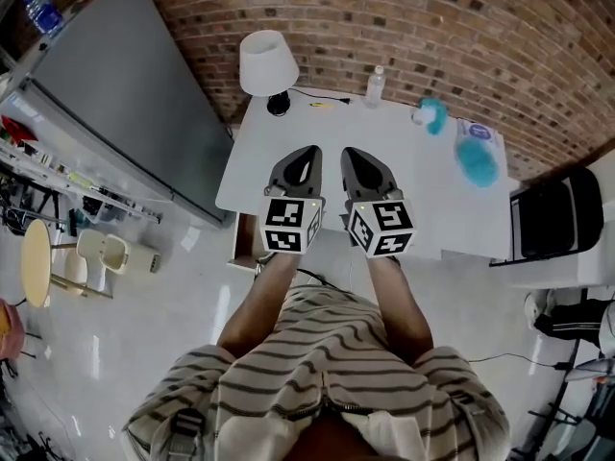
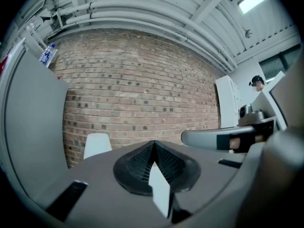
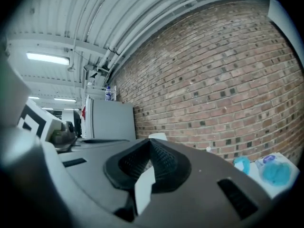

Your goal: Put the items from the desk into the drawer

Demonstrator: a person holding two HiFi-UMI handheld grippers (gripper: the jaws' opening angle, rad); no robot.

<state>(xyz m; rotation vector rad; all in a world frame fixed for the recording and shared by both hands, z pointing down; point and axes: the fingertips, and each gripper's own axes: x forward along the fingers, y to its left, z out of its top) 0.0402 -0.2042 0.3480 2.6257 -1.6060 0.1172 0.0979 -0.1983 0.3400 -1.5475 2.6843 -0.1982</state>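
Observation:
On the white desk (image 1: 423,195) lie a yellow pen (image 1: 321,105), a clear bottle (image 1: 375,84), a teal roll (image 1: 432,113) and a teal fluffy item on a white packet (image 1: 476,157). My left gripper (image 1: 306,152) and right gripper (image 1: 351,154) hover side by side over the desk's near edge, both pointing toward the brick wall. Each is shut with nothing between the jaws, as the left gripper view (image 2: 154,144) and the right gripper view (image 3: 150,141) show. The teal items (image 3: 273,170) appear at the right gripper view's lower right. A wooden edge, maybe the drawer (image 1: 242,250), shows below the desk's front left corner.
A white lamp (image 1: 266,62) stands at the desk's back left. A large grey panel (image 1: 125,94) leans at the left. A black box (image 1: 557,214) sits on a white unit to the right. A round stool (image 1: 36,262) stands on the floor at the far left.

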